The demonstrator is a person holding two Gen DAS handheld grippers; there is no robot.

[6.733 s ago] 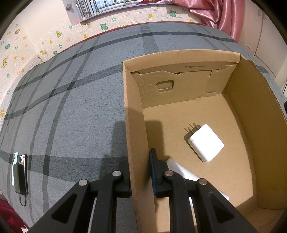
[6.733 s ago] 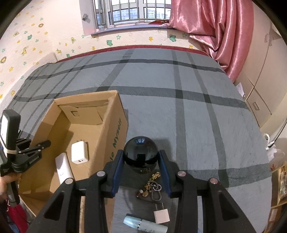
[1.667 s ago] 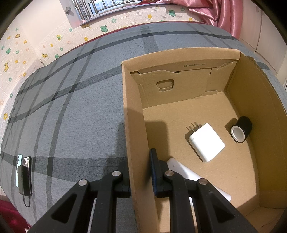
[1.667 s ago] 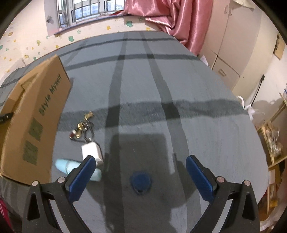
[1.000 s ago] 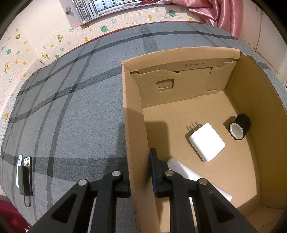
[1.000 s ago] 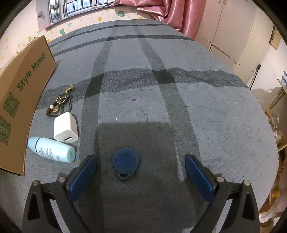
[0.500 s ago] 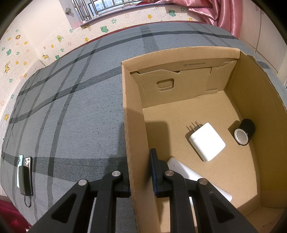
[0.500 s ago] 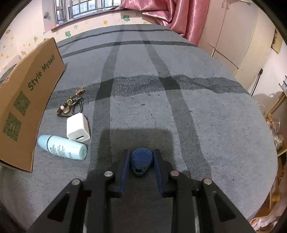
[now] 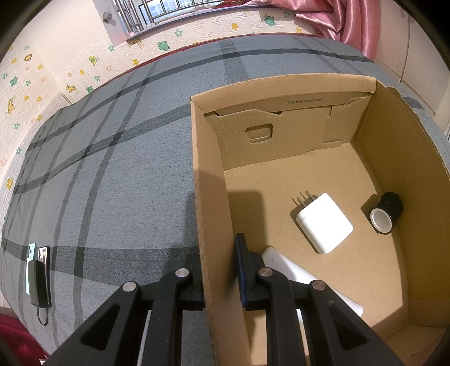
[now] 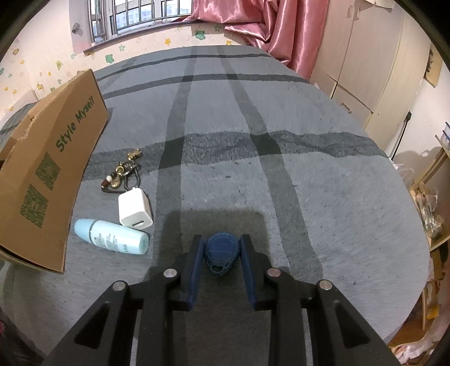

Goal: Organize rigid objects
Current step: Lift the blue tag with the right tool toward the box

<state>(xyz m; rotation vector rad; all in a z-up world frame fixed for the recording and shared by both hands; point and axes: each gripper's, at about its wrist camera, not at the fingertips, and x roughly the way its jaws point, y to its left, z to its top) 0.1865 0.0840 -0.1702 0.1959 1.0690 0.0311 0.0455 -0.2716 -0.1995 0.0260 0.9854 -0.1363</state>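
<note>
Item 1: blue round fob (image 10: 222, 253), clamped between the pads of the right gripper (image 10: 221, 254) (above grey bedspread (image 10: 281, 183)). Item 2: cardboard box (image 9: 213, 197), side wall pinched by the left gripper (image 9: 218, 277).

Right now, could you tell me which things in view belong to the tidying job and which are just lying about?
Part of the job:
- cardboard box, its wall clamped by the left gripper
- blue round fob, gripped by the right gripper
- keyring, small white charger, pale blue bottle, not yet boxed
- white plug adapter, black cylinder, already boxed

Lying about:
- phones
- pink curtain
</note>
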